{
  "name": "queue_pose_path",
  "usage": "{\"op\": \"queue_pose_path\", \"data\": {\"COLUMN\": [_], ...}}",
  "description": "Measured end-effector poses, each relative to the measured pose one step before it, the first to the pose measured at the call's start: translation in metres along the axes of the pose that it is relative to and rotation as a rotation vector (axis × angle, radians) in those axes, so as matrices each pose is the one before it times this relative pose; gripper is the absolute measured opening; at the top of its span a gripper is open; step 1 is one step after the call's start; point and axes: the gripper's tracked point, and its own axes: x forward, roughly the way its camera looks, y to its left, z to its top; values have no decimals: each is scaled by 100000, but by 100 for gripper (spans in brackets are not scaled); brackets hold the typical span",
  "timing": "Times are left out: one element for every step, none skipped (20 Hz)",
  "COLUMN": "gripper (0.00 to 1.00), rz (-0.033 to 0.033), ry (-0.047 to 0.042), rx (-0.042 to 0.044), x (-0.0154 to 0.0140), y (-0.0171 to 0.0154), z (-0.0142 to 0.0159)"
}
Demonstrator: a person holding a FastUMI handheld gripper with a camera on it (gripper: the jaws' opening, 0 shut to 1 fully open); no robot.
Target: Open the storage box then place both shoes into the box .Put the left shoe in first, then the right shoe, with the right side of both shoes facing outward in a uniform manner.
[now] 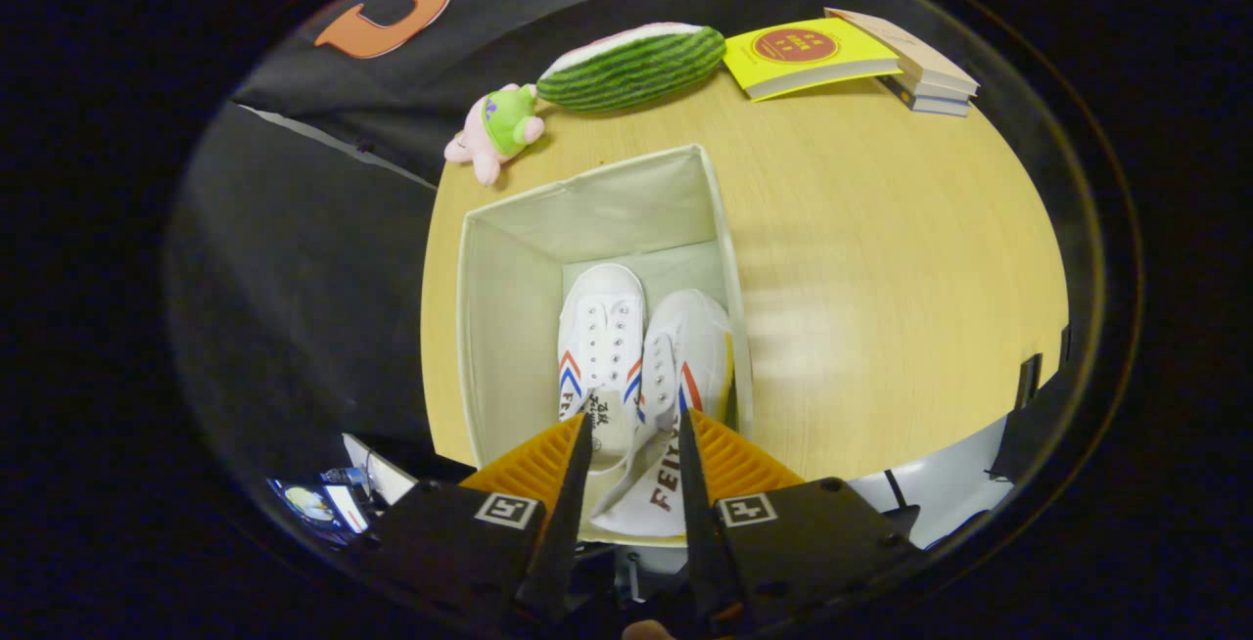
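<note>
A pale fabric storage box (509, 327) stands open on the wooden table (881, 278), just ahead of my fingers. Two white canvas shoes with red and blue chevrons lie inside it, side by side, toes pointing away from me. The left-hand shoe (599, 327) lies flat on the box floor. The right-hand shoe (695, 337) leans against the box's right wall, its heel end raised up between my fingers. My gripper (634, 417) hangs over the near rim of the box, and its fingers close on that raised heel part.
Beyond the box lie a pink and green plush toy (499, 126), a striped watermelon plush (631, 68), a yellow book (808, 55) and a short stack of books (925, 68). Bare tabletop spreads to the right of the box. The table's left edge runs close beside the box.
</note>
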Motion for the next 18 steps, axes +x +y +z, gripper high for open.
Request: {"op": "queue_pose_path", "data": {"gripper": [73,77,81,81,81,81,81,81,81,81,81,81,82,82,83,83,84,84], "rz": [-1211,-987,-482,-473,-541,-554,-772,-681,-1038,-1465,-1627,-1615,-1335,-1419,-983,-1656,-233,-1366], "ry": [-2526,-2750,-2718,-2798,-3058,-3190,-2993,-2874,-3061,-3886,-4677,-5388,-6177,-6387,-6317,-5477,-6216,-5928], "rx": [-1544,-1489,-1544,-1630,-1346,-1109,-953,-811,-1066,-1016,-1423,-1606,-1610,-1537,-1221,-1290,-1578,-1602], "x": [-316,-525,-523,-408,-576,-448,-530,-567,-630,-712,-716,-863,-977,-989,-917,-1036,-983,-856], "y": [-285,-157,-27,-80,-97,-113,-181,-224,-320,-468,-514,-566,-546,-632,-512,-796,-539,-761], "z": [575,461,449,511,550,618,511,491,540,701,881,941,1172,1151,1320,1050,1243,1226]}}
